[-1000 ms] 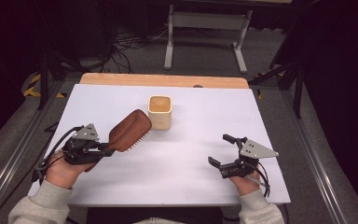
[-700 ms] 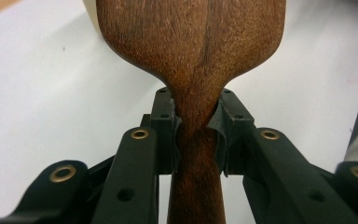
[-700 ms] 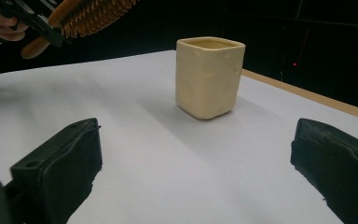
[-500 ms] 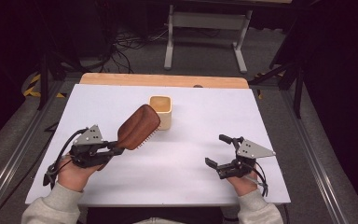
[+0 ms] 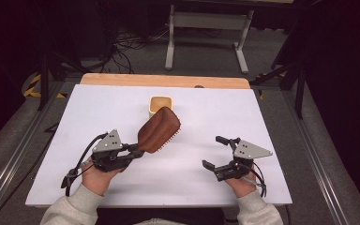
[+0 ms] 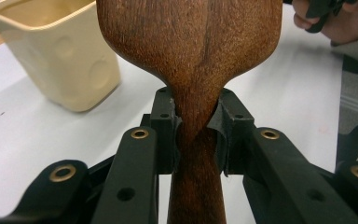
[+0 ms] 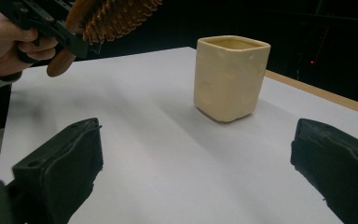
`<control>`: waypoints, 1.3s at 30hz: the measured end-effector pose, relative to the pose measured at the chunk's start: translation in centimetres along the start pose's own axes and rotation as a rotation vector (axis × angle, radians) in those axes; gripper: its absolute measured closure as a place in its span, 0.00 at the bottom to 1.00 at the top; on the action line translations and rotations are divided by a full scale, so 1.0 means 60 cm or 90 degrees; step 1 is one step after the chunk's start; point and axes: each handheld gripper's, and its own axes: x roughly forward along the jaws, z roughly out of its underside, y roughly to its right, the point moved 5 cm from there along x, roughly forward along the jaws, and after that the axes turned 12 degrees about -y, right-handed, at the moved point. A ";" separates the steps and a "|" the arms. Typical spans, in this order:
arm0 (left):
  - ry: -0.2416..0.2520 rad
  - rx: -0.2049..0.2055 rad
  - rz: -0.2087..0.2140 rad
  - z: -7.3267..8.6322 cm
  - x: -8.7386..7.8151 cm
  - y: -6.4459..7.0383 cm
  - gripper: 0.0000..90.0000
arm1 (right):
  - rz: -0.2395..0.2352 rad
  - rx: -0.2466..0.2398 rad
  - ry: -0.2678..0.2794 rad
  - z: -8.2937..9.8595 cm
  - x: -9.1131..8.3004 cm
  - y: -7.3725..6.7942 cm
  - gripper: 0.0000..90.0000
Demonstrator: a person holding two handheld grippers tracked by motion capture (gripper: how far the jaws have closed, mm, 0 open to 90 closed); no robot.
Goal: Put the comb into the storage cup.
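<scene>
Left gripper (image 5: 132, 151) fingers clamp the brush (image 5: 159, 130) handle, head raised near the cup (image 5: 160, 105); right gripper (image 5: 216, 152) fingers spread wide, empty.

The left tool (image 5: 130, 152), clamped on the handle of the brown wooden hairbrush (image 5: 158, 130), is swinging rightward and lifting it, so the brush head is now overlapping the front of the cream square ceramic cup (image 5: 161, 105) in the high view. The right tool (image 5: 215, 153) is drifting slightly left.
</scene>
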 end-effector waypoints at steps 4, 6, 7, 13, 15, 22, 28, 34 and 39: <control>0.007 -0.004 0.007 0.002 0.010 0.003 0.81 | -0.011 -0.001 0.000 -0.007 0.003 -0.005 0.03; 0.011 -0.002 0.005 0.003 0.012 0.004 0.81 | -0.018 -0.002 0.000 -0.011 0.004 -0.009 0.03; 0.013 -0.003 0.004 0.003 0.013 0.005 0.81 | -0.021 -0.003 0.000 -0.014 0.006 -0.011 0.03; 0.014 -0.001 -0.003 0.005 0.016 0.006 0.81 | -0.053 -0.003 -0.009 -0.040 0.020 -0.027 0.03; 0.014 -0.002 -0.004 0.006 0.017 0.005 0.81 | -0.053 -0.012 -0.013 -0.050 0.029 -0.033 0.03; 0.015 0.002 -0.016 0.006 0.015 0.006 0.81 | -0.083 -0.026 -0.032 -0.091 0.058 -0.049 0.02; 0.015 0.002 -0.017 0.007 0.015 0.007 0.81 | -0.096 -0.021 -0.041 -0.120 0.077 -0.051 0.02; 0.013 0.007 -0.020 0.006 0.018 0.009 0.81 | -0.117 0.009 -0.053 -0.138 0.104 -0.049 0.01; 0.011 0.007 -0.019 0.006 0.020 0.012 0.81 | -0.126 0.014 -0.060 -0.147 0.121 -0.055 0.02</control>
